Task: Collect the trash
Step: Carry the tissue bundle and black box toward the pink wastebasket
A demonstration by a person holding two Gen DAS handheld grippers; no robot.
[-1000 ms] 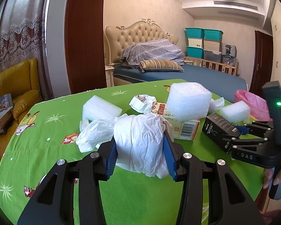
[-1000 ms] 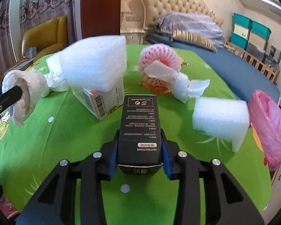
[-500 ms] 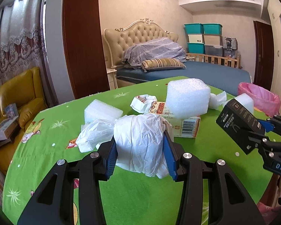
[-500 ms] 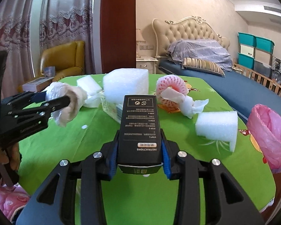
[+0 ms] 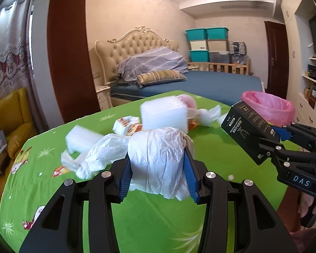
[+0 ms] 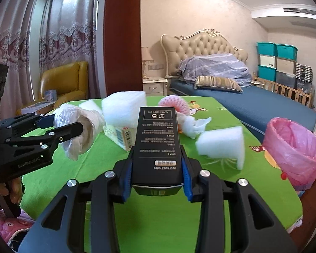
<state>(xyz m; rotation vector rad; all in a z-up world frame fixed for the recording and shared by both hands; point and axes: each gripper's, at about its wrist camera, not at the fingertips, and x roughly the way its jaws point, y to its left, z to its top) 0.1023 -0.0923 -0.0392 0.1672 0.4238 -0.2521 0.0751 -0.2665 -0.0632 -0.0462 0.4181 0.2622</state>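
My left gripper (image 5: pixel 158 175) is clamped on a crumpled white plastic wad (image 5: pixel 158 158), blue pads pressed into both sides; it's held up off the green desk (image 5: pixel 149 221). A looser bit of the same white plastic trails off to the left. From the right wrist cam the wad (image 6: pixel 78 126) shows at left, between the left gripper's fingers, above the desk edge.

My right gripper (image 6: pixel 158 181) is closed on a black box (image 6: pixel 158 139) w/ white printed text, gripped at its near end, long side pointing away from me. In the left cam the box (image 5: pixel 248 126) is tilted, its far end up, w/ the pink-lined bin (image 5: pixel 269 107) right behind it. In the right cam the bin (image 6: pixel 295 147) sits at the desk's right edge, open top, apart from the box.

Trash still on the desk: big white foam block (image 6: pixel 124 107) resting on a small printed carton (image 6: pixel 120 135), a smaller foam wedge (image 6: pixel 221 145) near the bin, a pink-white foam net (image 6: pixel 174 105) w/ a white tissue (image 6: pixel 196 126) just beside it, another flat foam piece (image 5: pixel 82 139) at left, and a crumpled printed wrapper (image 5: pixel 126 124). Some of it is motion-blurred in the left cam.

Behind the desk: bed (image 6: pixel 252 103), yellow armchair (image 6: pixel 63 84).
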